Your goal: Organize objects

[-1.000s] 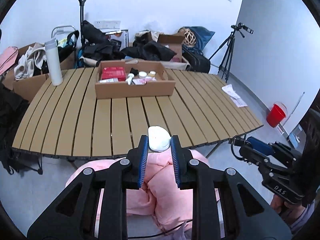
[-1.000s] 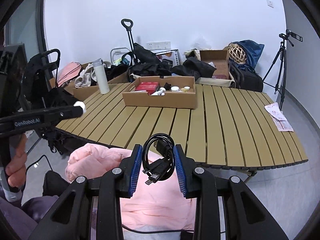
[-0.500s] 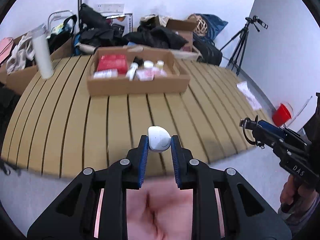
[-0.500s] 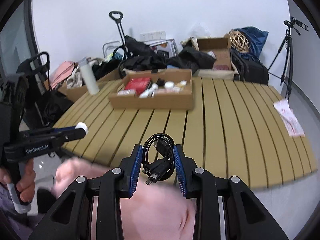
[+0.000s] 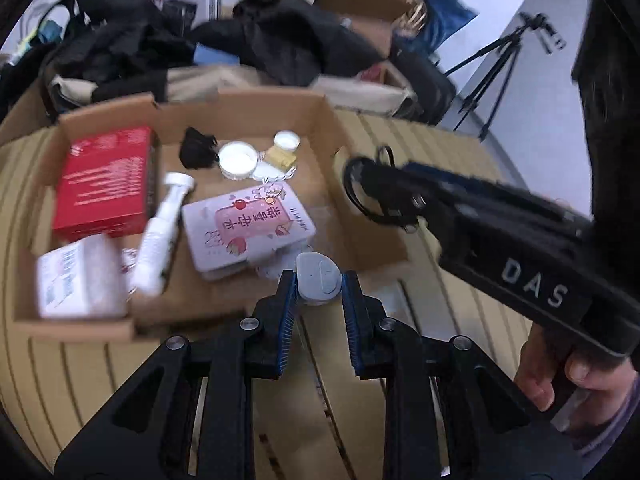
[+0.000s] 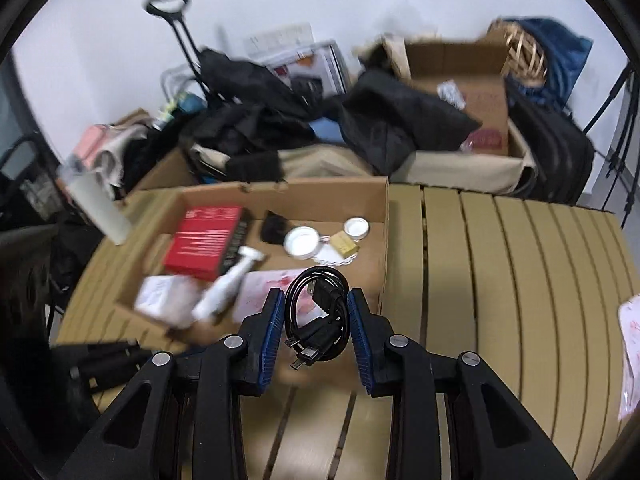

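Left tool (image 5: 319,285) clamped; right tool (image 6: 316,307) clamped, both angled down.

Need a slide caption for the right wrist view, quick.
Right gripper shut on a coiled black cable, poised over the cardboard box on the slatted table.

Black clothes (image 6: 256,120) heaped behind the slatted bench (image 6: 520,264), tripod (image 5: 500,68) by the wall, wicker ball (image 6: 522,50), open cardboard carton (image 6: 456,68), trolley handle (image 6: 168,0)

I am noting matt corrugated cardboard on the box (image 5: 362,216), smooth slatted wood on the table (image 6: 520,280), glossy black plastic sheathing the coiled cable (image 6: 316,312), ribbed blue rubbery pads (image 5: 288,320).
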`<control>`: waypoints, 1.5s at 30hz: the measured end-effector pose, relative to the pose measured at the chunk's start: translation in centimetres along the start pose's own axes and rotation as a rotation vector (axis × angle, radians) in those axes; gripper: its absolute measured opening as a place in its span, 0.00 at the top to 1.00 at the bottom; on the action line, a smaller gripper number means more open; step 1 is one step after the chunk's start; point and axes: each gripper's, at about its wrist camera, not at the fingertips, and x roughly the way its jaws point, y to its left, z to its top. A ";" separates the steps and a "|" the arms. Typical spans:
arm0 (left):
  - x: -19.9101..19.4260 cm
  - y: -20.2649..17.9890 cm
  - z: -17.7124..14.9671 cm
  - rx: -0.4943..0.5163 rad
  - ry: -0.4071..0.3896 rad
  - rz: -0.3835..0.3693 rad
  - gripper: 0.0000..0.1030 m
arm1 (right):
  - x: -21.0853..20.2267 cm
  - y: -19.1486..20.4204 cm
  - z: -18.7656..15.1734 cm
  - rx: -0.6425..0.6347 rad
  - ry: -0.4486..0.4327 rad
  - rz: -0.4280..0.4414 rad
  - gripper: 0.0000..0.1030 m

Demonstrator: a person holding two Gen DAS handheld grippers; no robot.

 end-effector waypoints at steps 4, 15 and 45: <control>3.1 1.3 0.6 -0.031 0.009 -0.026 0.72 | 4.1 -1.1 1.3 0.017 0.056 -0.022 0.64; -2.1 5.1 -0.2 -0.029 -0.094 0.058 0.28 | 3.7 -1.2 2.0 0.028 0.029 0.007 0.23; -30.1 4.2 -16.4 0.009 -0.306 0.401 0.00 | -22.8 9.4 -11.7 -0.094 -0.128 -0.052 0.20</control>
